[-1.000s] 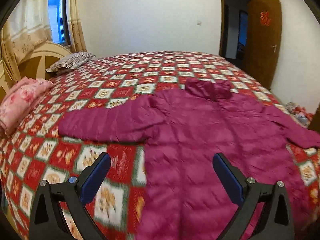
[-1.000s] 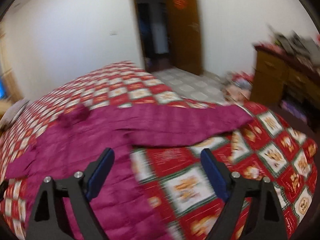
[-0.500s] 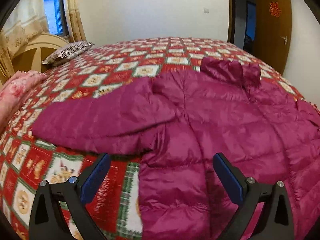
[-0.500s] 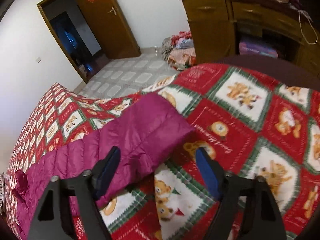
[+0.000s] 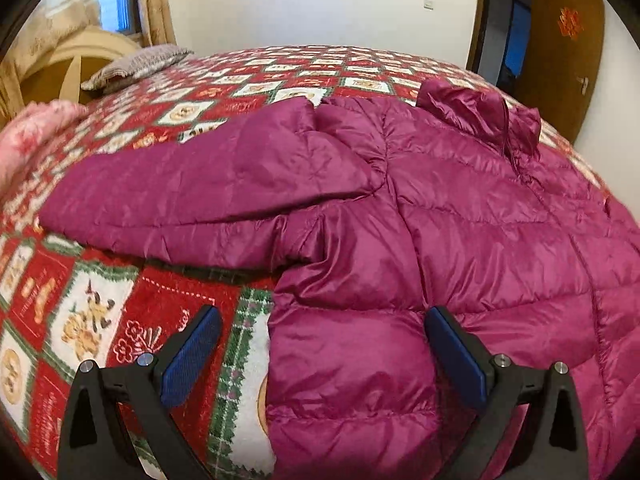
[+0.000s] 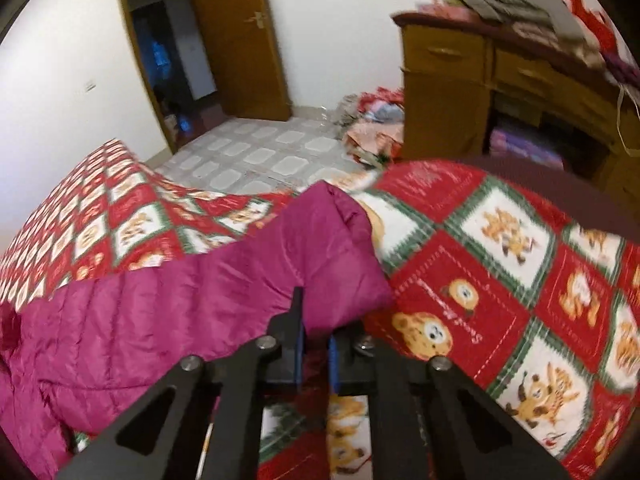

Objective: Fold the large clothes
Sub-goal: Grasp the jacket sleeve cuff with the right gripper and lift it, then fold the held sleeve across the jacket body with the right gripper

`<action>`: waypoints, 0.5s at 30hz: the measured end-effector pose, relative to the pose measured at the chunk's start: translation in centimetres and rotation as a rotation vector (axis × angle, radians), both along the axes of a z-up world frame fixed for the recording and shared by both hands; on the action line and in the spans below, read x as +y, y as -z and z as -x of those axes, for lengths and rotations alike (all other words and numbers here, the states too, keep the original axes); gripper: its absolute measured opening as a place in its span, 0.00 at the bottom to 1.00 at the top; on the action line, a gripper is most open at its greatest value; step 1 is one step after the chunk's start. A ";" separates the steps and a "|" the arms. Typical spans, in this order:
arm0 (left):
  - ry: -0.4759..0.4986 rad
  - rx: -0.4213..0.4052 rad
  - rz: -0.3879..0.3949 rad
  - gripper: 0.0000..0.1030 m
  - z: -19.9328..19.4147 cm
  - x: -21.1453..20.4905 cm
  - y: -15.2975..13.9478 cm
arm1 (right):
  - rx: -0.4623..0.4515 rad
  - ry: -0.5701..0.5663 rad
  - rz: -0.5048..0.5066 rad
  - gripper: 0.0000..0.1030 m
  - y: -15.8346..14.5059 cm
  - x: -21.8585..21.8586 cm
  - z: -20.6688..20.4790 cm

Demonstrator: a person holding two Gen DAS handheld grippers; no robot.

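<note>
bed quilt | left gripper spread over jacket; right gripper just closed, pinching sleeve

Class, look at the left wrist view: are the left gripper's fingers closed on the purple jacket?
No. The left gripper is wide open, its blue fingers standing apart either side of the purple jacket's edge.

Bed covered by red, green and white check spread with animal squares. Magenta puffer jacket lies flat on spread, sleeves out to both sides; one sleeve ends near bed edge in right wrist view. Striped pillow at head end, by headboard. Pink floral bedding lies at left edge, blurred. Tiled floor beyond bed carries heap of clothes.
</note>
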State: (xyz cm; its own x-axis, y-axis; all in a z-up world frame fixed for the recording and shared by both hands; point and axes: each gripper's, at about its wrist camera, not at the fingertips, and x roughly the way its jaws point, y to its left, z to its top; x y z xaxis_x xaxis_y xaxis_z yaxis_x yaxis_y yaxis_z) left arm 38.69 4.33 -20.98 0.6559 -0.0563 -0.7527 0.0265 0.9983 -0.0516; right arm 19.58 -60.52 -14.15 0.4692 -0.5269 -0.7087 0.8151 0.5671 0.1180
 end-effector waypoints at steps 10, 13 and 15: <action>-0.020 -0.038 0.052 0.99 1.1 0.6 -0.3 | -0.081 -0.376 0.220 0.11 -8.8 14.8 -5.8; -0.024 -0.049 0.094 0.99 1.3 1.3 -0.3 | -0.089 -0.513 0.242 0.11 -9.0 20.5 -8.4; -0.023 -0.053 0.111 0.99 1.3 1.5 -0.3 | -0.094 -0.588 0.238 0.11 -8.7 23.6 -9.8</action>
State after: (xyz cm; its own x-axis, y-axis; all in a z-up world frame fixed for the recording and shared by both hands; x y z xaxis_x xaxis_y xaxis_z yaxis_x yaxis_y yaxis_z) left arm 37.34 5.81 -20.71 0.6964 -0.1218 -0.7072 0.0090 0.9869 -0.1612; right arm 29.34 -36.91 -5.46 0.7822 -0.3003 -0.5459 0.3521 0.9359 -0.0102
